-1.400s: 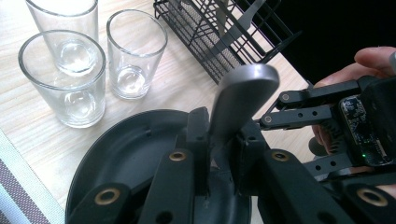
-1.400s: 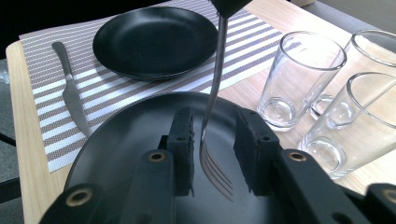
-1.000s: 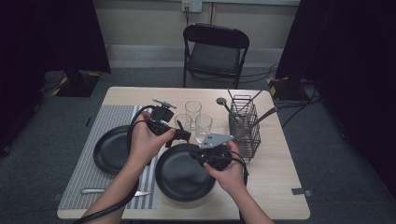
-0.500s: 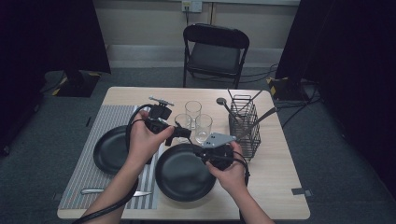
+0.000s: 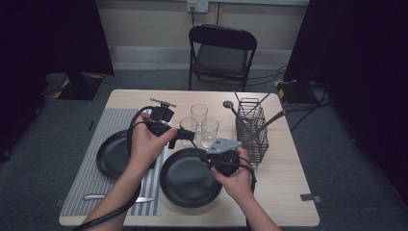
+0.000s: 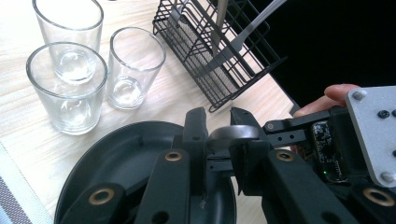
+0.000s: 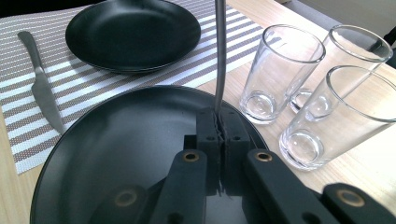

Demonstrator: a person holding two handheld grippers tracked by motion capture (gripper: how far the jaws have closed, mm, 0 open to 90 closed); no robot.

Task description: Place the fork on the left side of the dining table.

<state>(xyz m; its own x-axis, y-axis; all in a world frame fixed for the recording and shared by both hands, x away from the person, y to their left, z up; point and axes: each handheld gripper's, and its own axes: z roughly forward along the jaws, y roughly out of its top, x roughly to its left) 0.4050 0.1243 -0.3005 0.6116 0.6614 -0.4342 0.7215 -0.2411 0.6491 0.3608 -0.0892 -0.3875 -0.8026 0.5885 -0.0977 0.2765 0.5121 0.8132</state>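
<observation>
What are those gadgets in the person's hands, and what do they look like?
Two black handheld tongs. The left tongs trail a thick black cable; the right tongs carry a grey three-cornered plate with dark screws. Each has two black jaws with brass-coloured rivets. The forearms are bare.

My two black handheld grippers (image 5: 185, 136) (image 5: 222, 159) had brass-ringed pivots on black fingers (image 7: 208, 128), looping black cables, and a grey three-cornered screwed plate (image 5: 221, 145); my forearms were bare, unsleeved.
</observation>
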